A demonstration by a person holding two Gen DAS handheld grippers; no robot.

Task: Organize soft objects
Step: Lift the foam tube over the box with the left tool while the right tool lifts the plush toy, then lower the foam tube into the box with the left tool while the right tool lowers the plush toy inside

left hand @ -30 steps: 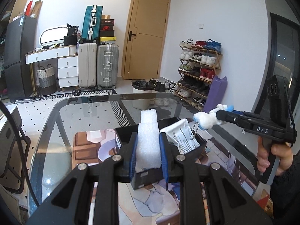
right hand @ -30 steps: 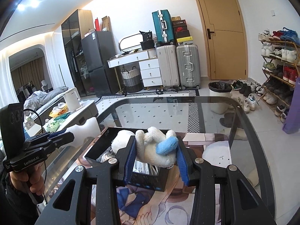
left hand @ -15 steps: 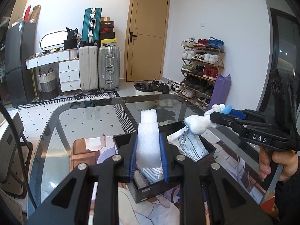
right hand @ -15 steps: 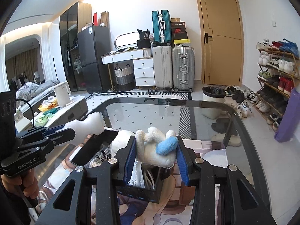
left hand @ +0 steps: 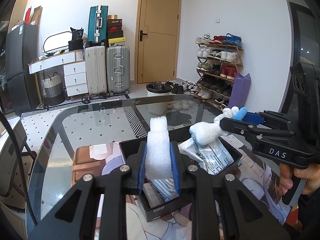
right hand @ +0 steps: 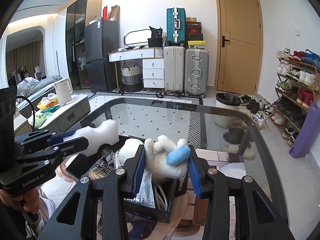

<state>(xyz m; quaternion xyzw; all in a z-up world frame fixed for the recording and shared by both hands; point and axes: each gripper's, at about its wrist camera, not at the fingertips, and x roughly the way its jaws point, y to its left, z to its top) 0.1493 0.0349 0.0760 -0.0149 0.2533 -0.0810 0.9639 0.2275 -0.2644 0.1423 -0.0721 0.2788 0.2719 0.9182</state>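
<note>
1. The left gripper (left hand: 159, 166) has its jaws pinching a white foam block (left hand: 158, 140), long axis upright, over the black box (left hand: 236, 156) near the counter (left hand: 96, 124) middle.
2. The right gripper (right hand: 165, 168) clamps a plush toy (right hand: 162, 160) above the box's right side.
3. Both have sunk closer to the box than 1 second ago.

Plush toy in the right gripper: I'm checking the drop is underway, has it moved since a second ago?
Yes. The plush toy has come lower over the black box.
</note>
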